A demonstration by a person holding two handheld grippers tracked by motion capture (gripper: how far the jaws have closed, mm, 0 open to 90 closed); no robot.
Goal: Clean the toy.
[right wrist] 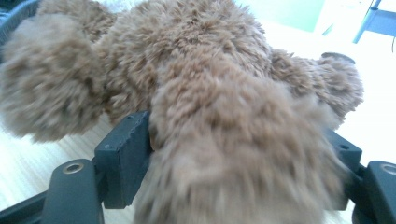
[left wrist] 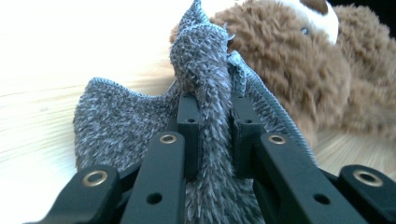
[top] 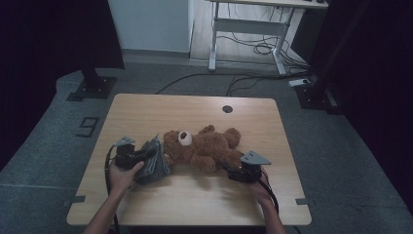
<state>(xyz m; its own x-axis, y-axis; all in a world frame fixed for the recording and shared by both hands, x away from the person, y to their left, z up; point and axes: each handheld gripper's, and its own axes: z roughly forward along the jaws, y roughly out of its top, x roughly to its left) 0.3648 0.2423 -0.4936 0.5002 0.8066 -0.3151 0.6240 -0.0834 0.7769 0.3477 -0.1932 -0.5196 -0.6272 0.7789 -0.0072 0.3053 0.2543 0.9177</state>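
Keep your left gripper (left wrist: pixel 212 135) pinched on the grey knit (top: pixel 155 163); your right gripper (right wrist: pixel 233 154) sits wide around the bear's (top: pixel 204 146) leg, so pull toward nine o'clock over its head.

My desk (top: pixel 146 109) is a pale wooden top with rounded corners and a small round cable hole (top: pixel 227 108) near its far edge, a little right of the middle. A brown teddy bear (top: pixel 204 146) lies on it toward the near half, around the centre, its head to the left and its legs to the right. Just left of the head, a grey knitted cloth (top: pixel 155 163) rests on the wood, touching the bear.
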